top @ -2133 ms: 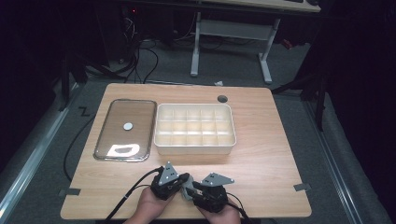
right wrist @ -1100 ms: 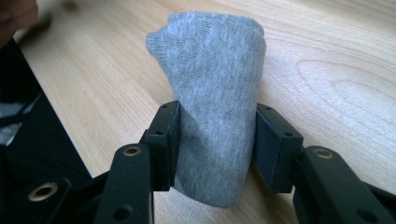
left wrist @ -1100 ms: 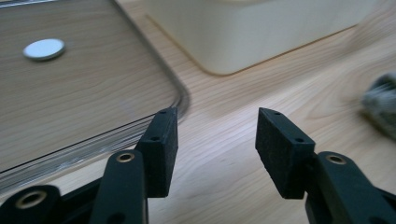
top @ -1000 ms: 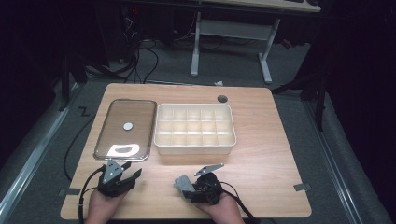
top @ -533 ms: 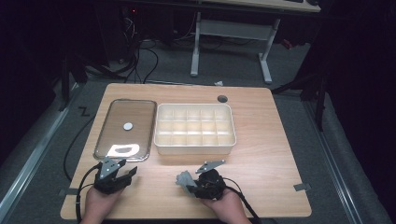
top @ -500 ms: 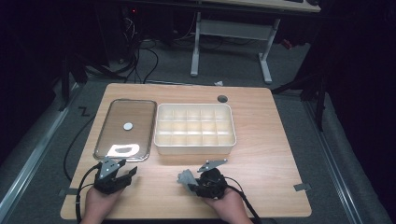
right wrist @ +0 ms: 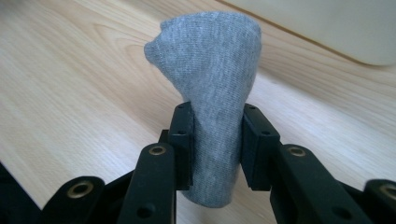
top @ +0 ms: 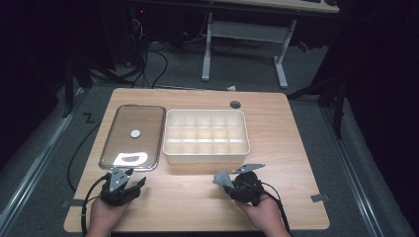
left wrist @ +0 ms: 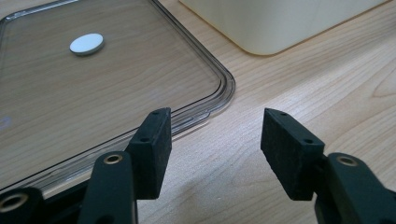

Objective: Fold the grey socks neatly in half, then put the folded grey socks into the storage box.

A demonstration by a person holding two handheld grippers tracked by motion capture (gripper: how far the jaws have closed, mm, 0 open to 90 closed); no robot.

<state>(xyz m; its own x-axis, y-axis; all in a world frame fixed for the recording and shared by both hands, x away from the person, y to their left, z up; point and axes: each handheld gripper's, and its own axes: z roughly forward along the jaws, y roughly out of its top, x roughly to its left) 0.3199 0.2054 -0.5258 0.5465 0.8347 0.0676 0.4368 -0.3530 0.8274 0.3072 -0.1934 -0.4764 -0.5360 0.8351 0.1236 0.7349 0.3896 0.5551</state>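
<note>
The two hands have drawn apart since two seconds ago, when both grippers sat close together at the near middle of the table. Now the left gripper [top: 120,185] rests near the front left corner, its jaws spread and empty, aimed at the near corner of the clear rectangular plastic lid [left wrist: 93,93] with a small white disc [left wrist: 87,44] at its centre. The right gripper [right wrist: 212,135] pinches a small rolled piece of grey knit cloth [right wrist: 210,88] between its pads, holding it upright just in front of the cream plastic compartment box [top: 205,136]. The split suggests the left hand has handed over or let go, leaving the right to carry the cloth, probably toward one of the box's cells, though I cannot tell which. The light wooden tabletop [top: 291,148] is otherwise bare. Beyond it the room is dark, with cables and a white desk frame [top: 244,37] on grey floor.
</note>
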